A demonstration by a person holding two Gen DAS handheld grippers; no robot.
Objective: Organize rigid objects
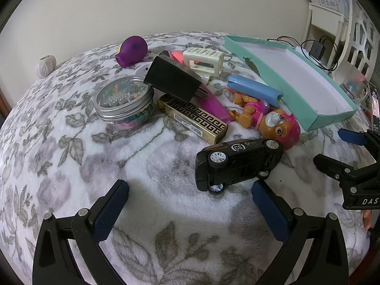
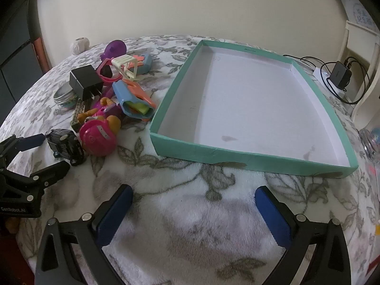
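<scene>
Clutter of rigid toys lies beside an empty teal cardboard tray [image 2: 268, 163] on a floral blanket. Left gripper [image 1: 190, 210] and right gripper [image 2: 193, 216] hover wide open, holding nothing. Sorting hasn't begun; the black toy car [image 1: 237, 161], tipped sideways nearest the left gripper, seems the likely first pick.

Left gripper [image 1: 190, 210] tilted downward, jaws spread wide, empty, right gripper [image 2: 193, 213] likewise

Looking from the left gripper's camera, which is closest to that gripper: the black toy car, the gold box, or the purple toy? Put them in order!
From the left gripper:
1. Black toy car, tipped on its side just ahead, to the right.
2. Gold box, mid-pile, partly under the black charger.
3. Purple toy, at the far edge, left.
</scene>
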